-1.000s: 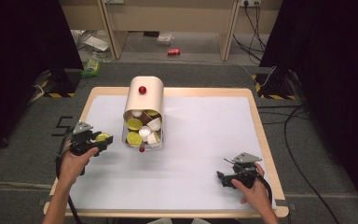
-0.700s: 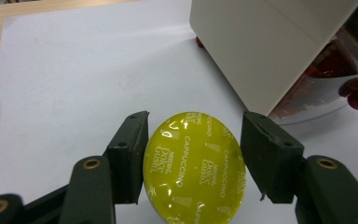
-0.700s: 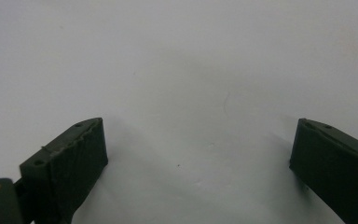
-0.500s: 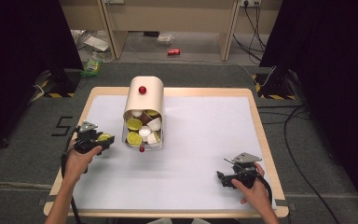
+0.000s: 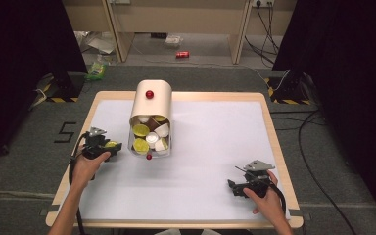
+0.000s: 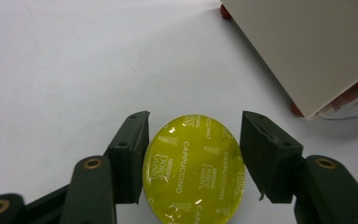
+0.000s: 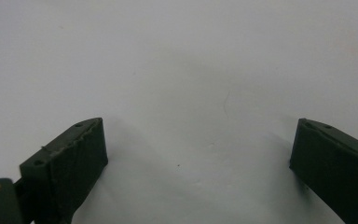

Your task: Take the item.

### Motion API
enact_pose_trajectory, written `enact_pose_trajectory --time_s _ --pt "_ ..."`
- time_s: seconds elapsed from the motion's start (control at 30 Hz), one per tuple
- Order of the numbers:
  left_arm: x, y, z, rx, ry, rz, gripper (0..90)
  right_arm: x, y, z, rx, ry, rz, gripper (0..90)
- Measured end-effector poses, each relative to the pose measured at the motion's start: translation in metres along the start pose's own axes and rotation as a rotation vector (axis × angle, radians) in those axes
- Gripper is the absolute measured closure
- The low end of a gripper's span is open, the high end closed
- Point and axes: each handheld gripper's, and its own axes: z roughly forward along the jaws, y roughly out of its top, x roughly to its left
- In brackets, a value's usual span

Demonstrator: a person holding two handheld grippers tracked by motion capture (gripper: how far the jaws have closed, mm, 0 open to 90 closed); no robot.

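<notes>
A yellow coffee capsule [image 6: 193, 170], its foil lid printed "Cappuccino", sits between the jaws of the left tool [image 6: 193, 158]. The jaws are part-way open, closed in to the capsule's width: the left jaw presses its rim, and the right jaw is at its edge, though whether it touches is hard to tell. In the high view the left tool [image 5: 108, 146] is at the near-left part of the desk [image 5: 215, 147], held in the person's left hand [image 5: 85, 166], with the capsule [image 5: 110, 144] showing as a yellow spot at its tip.

Just to the right of it lies a cream, round-topped container [image 5: 152, 105] tipped on its side, its open mouth facing the near edge and packed with more capsules [image 5: 149, 134], yellow, white and brown. A red knob [image 5: 149, 94] sits on its upper side and a small red ball [image 5: 148, 156] lies at its mouth. In the left gripper view the container's wall [image 6: 307, 46] rises to the far right, close to the capsule but not touching.

The right tool [image 5: 238, 186] rests on the near-right of the desk, well apart from the container, in the person's right hand [image 5: 267, 196]. Its jaws stand wide open over the bare white surface [image 7: 191, 93], holding nothing.
</notes>
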Motion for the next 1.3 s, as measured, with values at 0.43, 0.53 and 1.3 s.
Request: enact_pose_trajectory --time_s 0.43,0.53,1.3 --pt "0.002 -0.002 0.002 0.015 0.0 -0.033 27.0 0.0 0.0 0.0 0.0 0.0 0.0 4.2" --pt "0.001 -0.002 -0.003 0.002 0.011 -0.036 21.4 0.0 0.0 0.0 0.0 0.0 0.0 4.2" --pt "-0.014 -0.012 -0.042 -0.065 0.028 -0.033 16.2 0.0 0.0 0.0 0.0 0.0 0.0 4.2"
